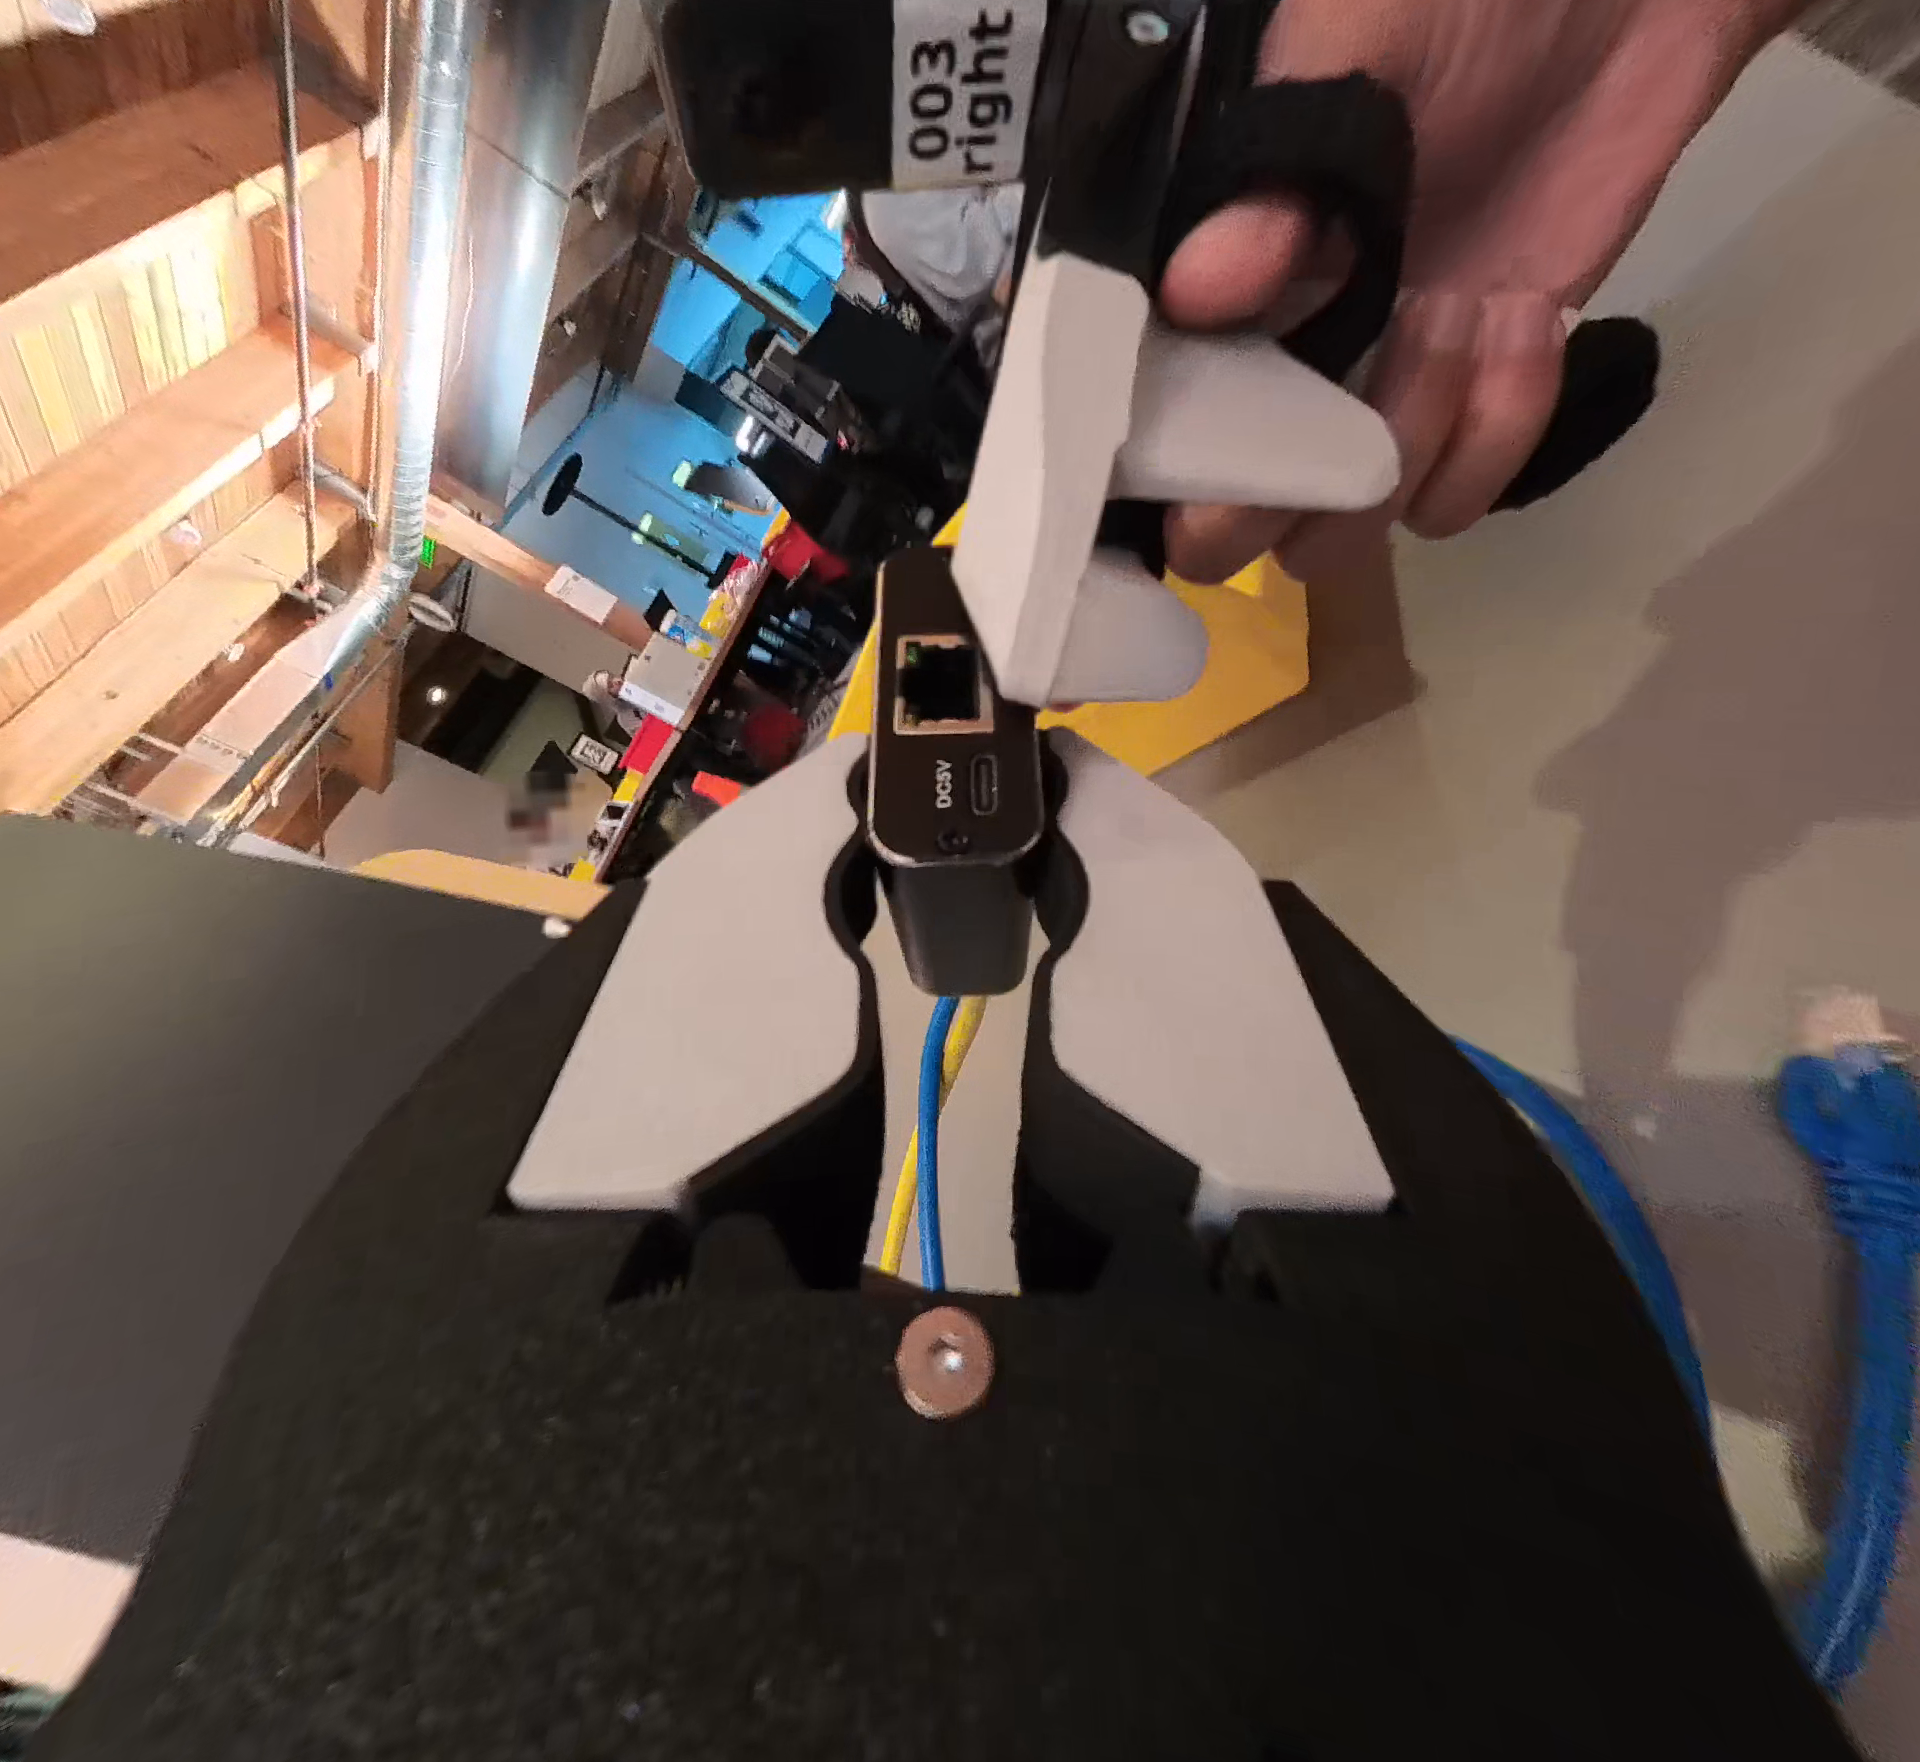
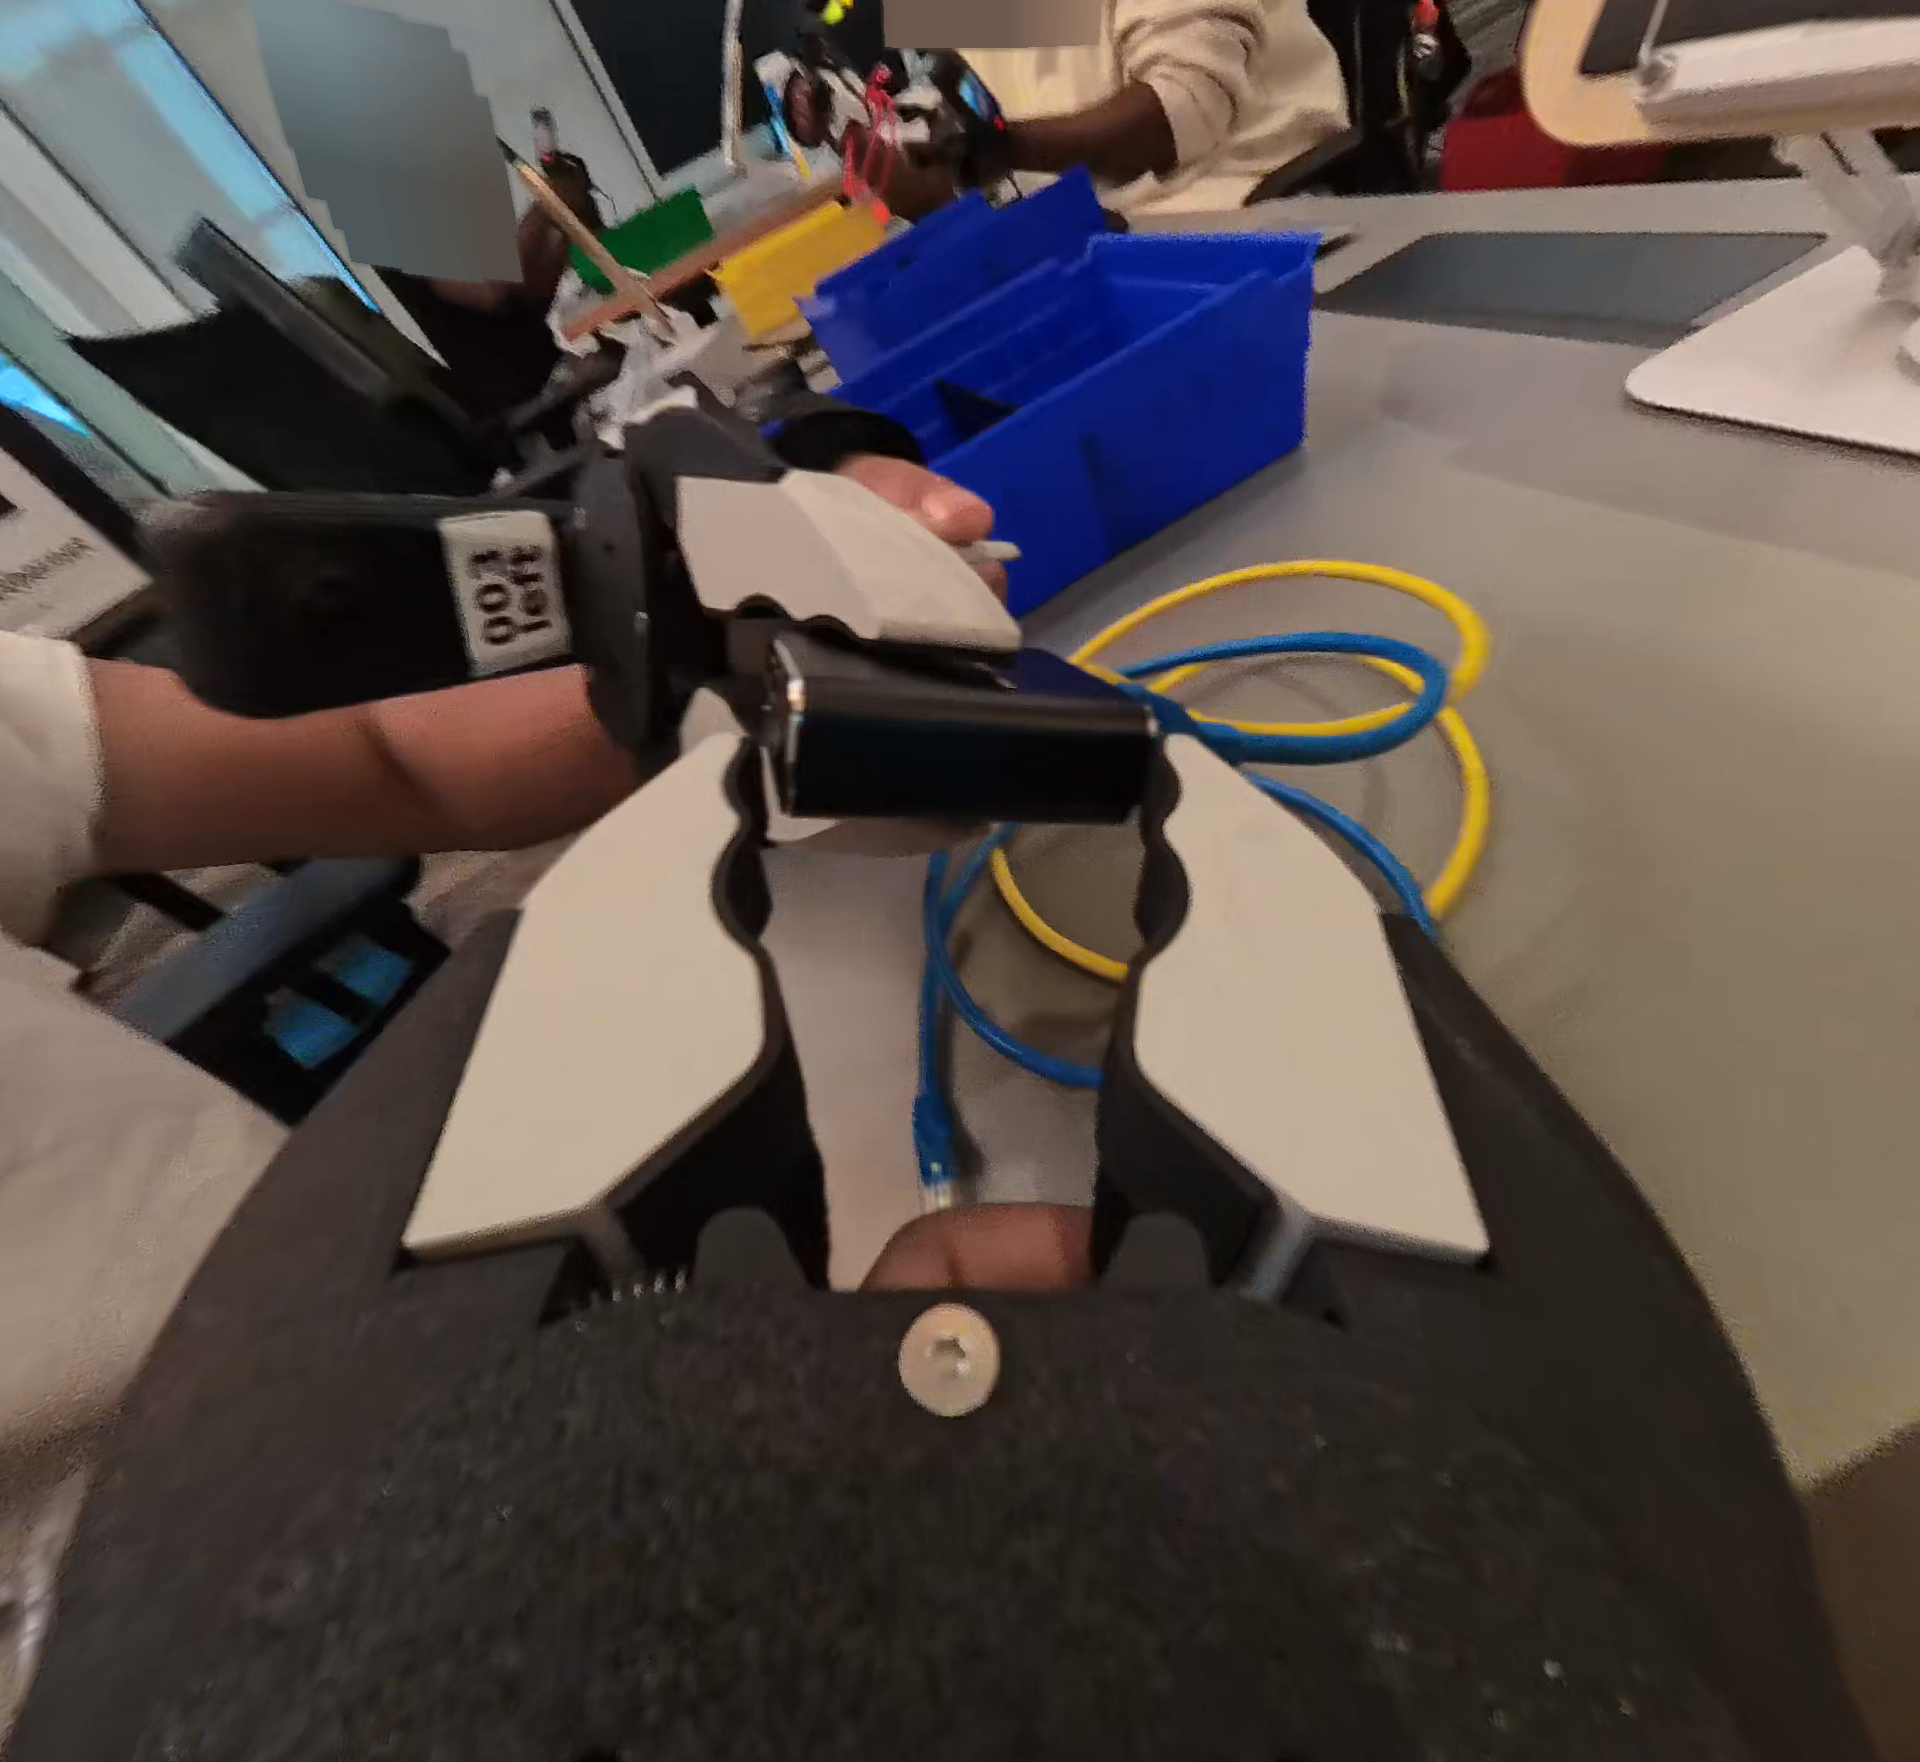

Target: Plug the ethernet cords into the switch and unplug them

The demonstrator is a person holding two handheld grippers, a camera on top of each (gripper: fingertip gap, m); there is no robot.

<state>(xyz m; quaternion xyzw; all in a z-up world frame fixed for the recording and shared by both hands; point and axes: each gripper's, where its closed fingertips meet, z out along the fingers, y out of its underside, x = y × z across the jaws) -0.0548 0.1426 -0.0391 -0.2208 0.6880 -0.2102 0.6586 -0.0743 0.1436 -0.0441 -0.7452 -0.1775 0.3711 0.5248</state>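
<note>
**Switch held in the air between two grippers**

The left gripper [image 1: 956,813] has its jaws clamped on the narrow sides of the black switch [image 1: 951,756], which is lifted off the grey table [image 2: 1610,829]. One end face of the switch points at the left camera, showing an empty network port [image 1: 938,682] above a smaller oval socket.

The right gripper [image 2: 951,782] comes at the switch from the side. Its jaws stand wide, one grey finger at each end of the long body; whether the fingertips actually press on it I cannot tell.

Both cords lie loose on the table below. The yellow cord [image 2: 1455,756] and blue cord [image 2: 1340,647] are coiled through each other, and a blue plug [image 2: 932,1146] rests free on the surface, in no port. A blue bin [image 2: 1174,424] sits behind the coils, with a white monitor stand [image 2: 1787,362] off to the right.
</note>
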